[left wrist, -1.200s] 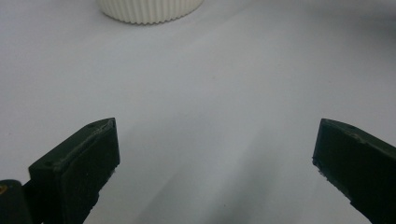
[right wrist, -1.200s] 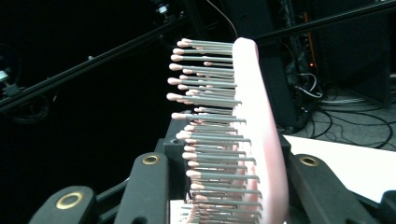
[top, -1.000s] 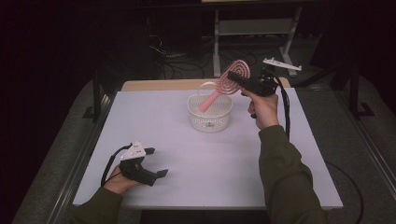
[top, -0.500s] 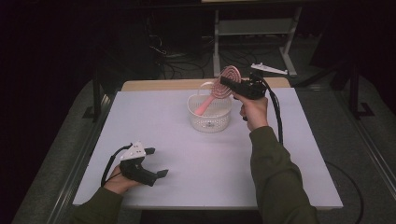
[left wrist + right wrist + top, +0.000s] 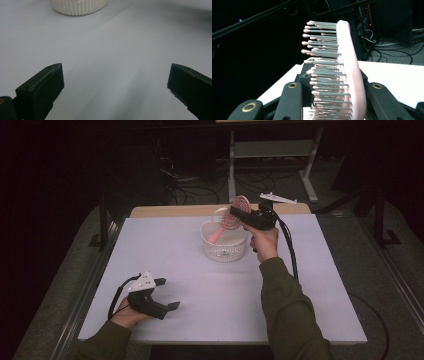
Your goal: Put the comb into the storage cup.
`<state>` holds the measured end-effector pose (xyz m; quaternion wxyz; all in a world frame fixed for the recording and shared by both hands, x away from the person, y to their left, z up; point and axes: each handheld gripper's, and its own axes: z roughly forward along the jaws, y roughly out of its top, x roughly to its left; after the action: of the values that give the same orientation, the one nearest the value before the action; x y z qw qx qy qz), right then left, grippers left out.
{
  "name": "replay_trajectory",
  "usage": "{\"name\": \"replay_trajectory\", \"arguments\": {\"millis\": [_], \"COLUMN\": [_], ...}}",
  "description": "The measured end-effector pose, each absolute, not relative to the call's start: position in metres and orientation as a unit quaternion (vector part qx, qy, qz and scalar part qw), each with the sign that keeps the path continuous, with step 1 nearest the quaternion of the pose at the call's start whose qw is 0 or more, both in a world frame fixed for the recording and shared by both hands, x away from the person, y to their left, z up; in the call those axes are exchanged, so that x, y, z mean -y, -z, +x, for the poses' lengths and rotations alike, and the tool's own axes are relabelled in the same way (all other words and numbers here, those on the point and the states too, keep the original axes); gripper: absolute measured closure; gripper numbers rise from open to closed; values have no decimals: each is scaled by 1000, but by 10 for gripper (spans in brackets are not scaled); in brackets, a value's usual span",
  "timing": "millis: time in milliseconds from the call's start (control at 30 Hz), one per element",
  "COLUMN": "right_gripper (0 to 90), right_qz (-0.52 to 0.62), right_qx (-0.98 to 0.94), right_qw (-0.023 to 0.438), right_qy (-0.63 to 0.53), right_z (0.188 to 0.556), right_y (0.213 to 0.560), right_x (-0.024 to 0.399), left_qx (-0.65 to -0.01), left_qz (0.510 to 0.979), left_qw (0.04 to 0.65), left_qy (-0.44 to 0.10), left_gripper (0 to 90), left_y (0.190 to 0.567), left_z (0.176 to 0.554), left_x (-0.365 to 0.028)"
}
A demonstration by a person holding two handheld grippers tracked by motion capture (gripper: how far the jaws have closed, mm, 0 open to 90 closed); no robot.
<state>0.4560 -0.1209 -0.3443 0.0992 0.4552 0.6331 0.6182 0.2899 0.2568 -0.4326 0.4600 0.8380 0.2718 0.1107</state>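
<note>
Pink plastic hairbrush (image 5: 347,75) — grey round-tipped bristles — over ribbed white basket (image 5: 225,251)

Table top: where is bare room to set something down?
The table is bare between the left gripper and the white basket, and along its left and right sides. It is crowded only at the basket, where the right gripper holds the pink hairbrush.

My right claw (image 5: 239,214) stayed clamped with the arm stretched forward and raised; my left claw (image 5: 168,294) rested low, jaws spread wide, forearm near me.
</note>
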Motion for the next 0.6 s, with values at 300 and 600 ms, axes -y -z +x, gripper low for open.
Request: {"name": "replay_trajectory", "arguments": {"millis": [300, 600], "right_gripper": [623, 623], "right_qz": [462, 466], "right_qx": [-634, -636], "right_qw": [96, 97], "right_qy": [-612, -607], "right_z": [456, 455], "right_y": [357, 362], "right_x": [116, 117], "left_qx": [-271, -270], "left_qz": [839, 839], "left_qw": [459, 459], "left_qy": [-111, -111], "left_gripper": [6, 6], "left_y": [432, 433], "left_z": [290, 290], "left_x": [-257, -256]}}
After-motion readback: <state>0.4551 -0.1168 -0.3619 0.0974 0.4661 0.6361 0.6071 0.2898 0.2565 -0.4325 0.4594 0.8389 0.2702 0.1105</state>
